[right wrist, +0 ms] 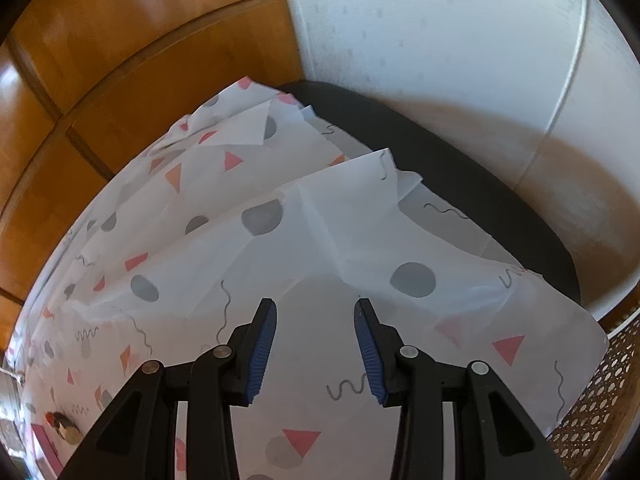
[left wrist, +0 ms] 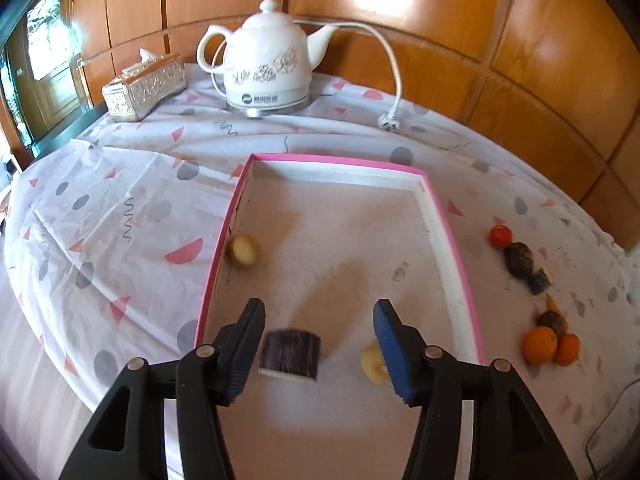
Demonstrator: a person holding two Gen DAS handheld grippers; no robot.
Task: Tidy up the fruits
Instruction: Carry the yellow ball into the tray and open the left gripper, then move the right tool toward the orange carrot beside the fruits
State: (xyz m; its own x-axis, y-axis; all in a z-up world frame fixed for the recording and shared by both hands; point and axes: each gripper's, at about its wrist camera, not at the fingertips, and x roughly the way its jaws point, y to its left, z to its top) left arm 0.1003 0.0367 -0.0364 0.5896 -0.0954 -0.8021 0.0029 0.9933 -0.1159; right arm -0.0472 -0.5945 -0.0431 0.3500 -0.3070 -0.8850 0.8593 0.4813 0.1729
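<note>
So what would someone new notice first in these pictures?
Probably the shallow pink-rimmed cardboard tray at the centre of the patterned tablecloth, with a blurred dark cylindrical piece between the left gripper's open fingers. Behind stands a white ceramic electric kettle.

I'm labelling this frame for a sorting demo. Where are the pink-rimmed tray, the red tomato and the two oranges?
pink-rimmed tray (left wrist: pixel 334 159): left wrist view, far rim.
red tomato (left wrist: pixel 500 235): left wrist view, its middle.
two oranges (left wrist: pixel 540 345): left wrist view, larger orange's middle.
</note>
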